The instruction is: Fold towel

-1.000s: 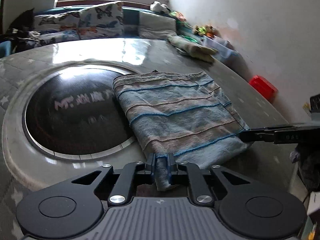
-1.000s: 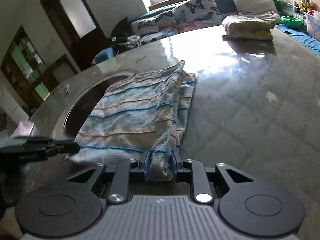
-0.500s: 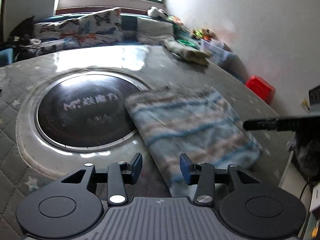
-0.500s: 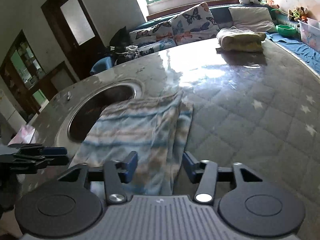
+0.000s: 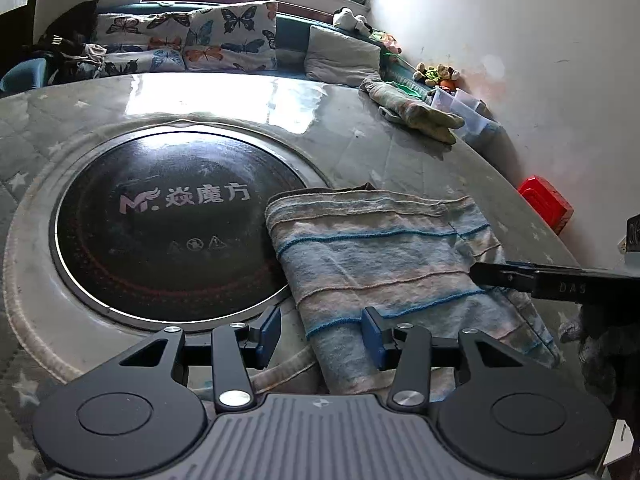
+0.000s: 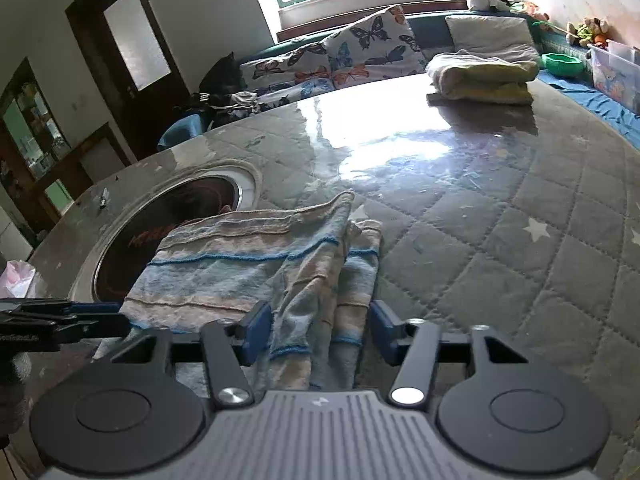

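A striped blue and beige towel (image 5: 384,256) lies folded on the quilted table, its left edge over the rim of the black round hotplate (image 5: 168,224). My left gripper (image 5: 320,334) is open just above the towel's near left corner, gripping nothing. In the right wrist view the same towel (image 6: 256,268) shows a bunched, doubled right edge. My right gripper (image 6: 316,330) is open with that bunched edge lying loose between its blue pads. The right gripper's dark fingers (image 5: 520,276) reach in from the right in the left wrist view.
Another folded cloth (image 6: 484,76) lies at the table's far side, also seen as a greenish cloth (image 5: 416,112). A sofa with butterfly cushions (image 5: 188,40) stands behind. A red box (image 5: 546,204) sits low by the wall, right of the table edge (image 5: 532,216).
Both grippers were shut on the towel's near corners one second ago. They opened, let the towel drop flat, and now hover open just behind it.
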Available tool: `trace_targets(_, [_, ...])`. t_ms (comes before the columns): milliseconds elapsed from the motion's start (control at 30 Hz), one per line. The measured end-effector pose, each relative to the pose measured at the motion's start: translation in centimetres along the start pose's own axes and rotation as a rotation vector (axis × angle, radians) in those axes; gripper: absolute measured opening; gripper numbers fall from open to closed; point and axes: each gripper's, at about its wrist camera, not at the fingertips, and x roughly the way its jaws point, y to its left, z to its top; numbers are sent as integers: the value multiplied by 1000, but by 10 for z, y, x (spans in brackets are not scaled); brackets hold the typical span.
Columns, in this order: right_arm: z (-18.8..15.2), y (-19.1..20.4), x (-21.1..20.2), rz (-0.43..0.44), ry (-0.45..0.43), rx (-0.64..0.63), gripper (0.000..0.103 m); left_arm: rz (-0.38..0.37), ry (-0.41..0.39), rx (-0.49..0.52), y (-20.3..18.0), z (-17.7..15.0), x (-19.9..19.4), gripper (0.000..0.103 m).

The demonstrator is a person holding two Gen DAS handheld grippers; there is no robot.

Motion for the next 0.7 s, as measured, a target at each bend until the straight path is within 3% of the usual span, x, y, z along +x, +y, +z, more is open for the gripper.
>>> trace_targets(167, [-2, -1, 1, 38, 2, 54, 24, -1, 12, -7, -2, 1, 5, 45])
trace_targets(267, [-4, -3, -2, 53, -13, 94, 19, -6, 15, -4, -5, 2, 5, 32])
trace_targets(367, [-6, -2, -10, 61, -40, 112, 17, -9, 5, 7, -9, 4, 2, 20])
trace_targets(467, [-6, -2, -21, 65, -69, 113, 17, -22, -15, 23, -14, 6, -3, 14])
trace_targets(700, [8, 0, -55, 39, -164, 93, 16, -59, -72, 80, -38, 24, -11, 12])
